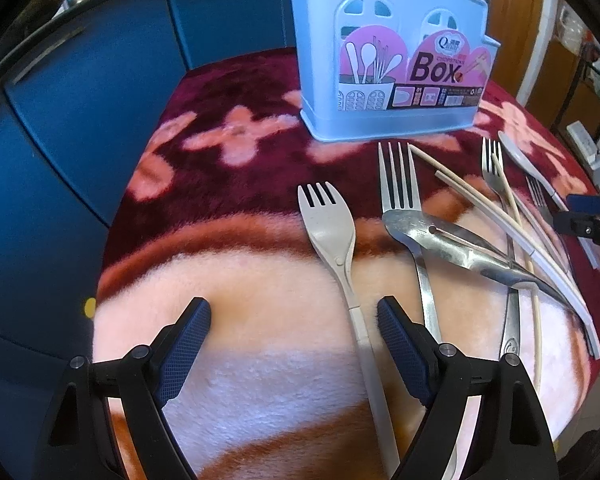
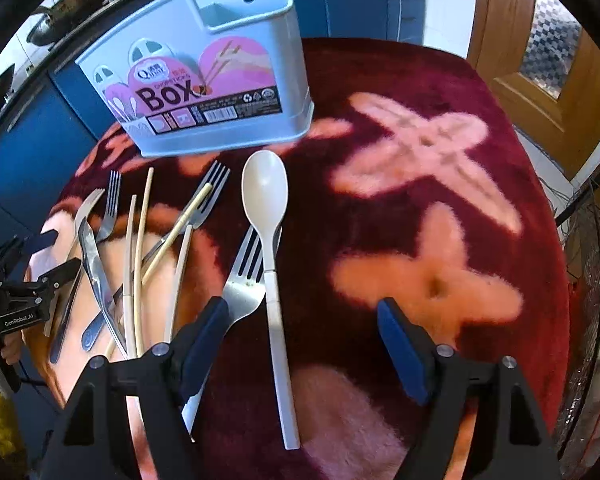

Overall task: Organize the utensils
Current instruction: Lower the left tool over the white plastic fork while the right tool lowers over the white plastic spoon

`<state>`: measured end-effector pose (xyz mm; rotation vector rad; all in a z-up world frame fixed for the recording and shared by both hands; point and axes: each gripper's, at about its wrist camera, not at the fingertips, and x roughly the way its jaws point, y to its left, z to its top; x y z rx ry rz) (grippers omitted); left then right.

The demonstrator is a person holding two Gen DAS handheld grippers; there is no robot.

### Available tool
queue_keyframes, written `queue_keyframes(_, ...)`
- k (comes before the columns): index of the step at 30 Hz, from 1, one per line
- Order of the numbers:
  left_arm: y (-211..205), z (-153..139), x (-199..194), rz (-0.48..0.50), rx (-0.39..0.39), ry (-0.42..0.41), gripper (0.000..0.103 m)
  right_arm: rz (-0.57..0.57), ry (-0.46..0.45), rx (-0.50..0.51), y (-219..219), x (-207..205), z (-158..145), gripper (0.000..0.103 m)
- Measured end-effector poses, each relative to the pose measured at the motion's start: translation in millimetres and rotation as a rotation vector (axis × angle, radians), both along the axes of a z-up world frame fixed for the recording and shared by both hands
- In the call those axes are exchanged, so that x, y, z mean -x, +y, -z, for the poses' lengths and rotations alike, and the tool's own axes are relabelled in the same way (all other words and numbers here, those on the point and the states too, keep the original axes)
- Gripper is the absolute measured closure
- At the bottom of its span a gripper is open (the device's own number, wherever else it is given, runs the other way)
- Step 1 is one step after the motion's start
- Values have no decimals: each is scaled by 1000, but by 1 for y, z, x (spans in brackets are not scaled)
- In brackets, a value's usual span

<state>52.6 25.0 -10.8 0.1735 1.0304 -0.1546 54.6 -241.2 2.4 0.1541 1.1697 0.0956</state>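
A light blue utensil box (image 1: 384,60) stands upright at the back of the blanket-covered table (image 1: 260,380). In the left wrist view my left gripper (image 1: 294,316) is open above a beige plastic fork (image 1: 332,232); the fork's handle runs between the fingers, close to the right pad and not touching it. In the right wrist view my right gripper (image 2: 304,312) is open over a beige plastic spoon (image 2: 266,196), whose handle lies between the pads untouched. A metal fork (image 2: 244,280) lies beside the spoon, partly under the left finger (image 2: 212,332).
Metal forks (image 1: 398,184), a knife (image 1: 440,236) and several chopsticks (image 1: 472,192) lie crossed between the two grippers. Blue cabinets (image 1: 80,100) stand behind the table, a wooden door (image 2: 540,60) at the right. The table edge drops off at the right (image 2: 572,300).
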Motion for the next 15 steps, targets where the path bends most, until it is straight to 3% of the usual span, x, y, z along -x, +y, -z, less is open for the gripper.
queue_keyframes(3,-4,-3,-3,22,-9,16,24,-21,39,48,4,-7,-5,34)
queue_keyframes(6,-8,-6,-5,48,-10,32,36,-49,56,105,9,-13,-7,47)
queue_keyframes(8,-11,-8,-7,62,-2,48,49,-68,75,128,12,-20,-7,57)
queue_keyframes(11,-16,-10,-10,78,18,77,66,-85,100,128,16,-26,-6,65)
queue_keyframes(15,-17,-11,-16,80,32,104,76,-93,121,118,15,-31,-8,69)
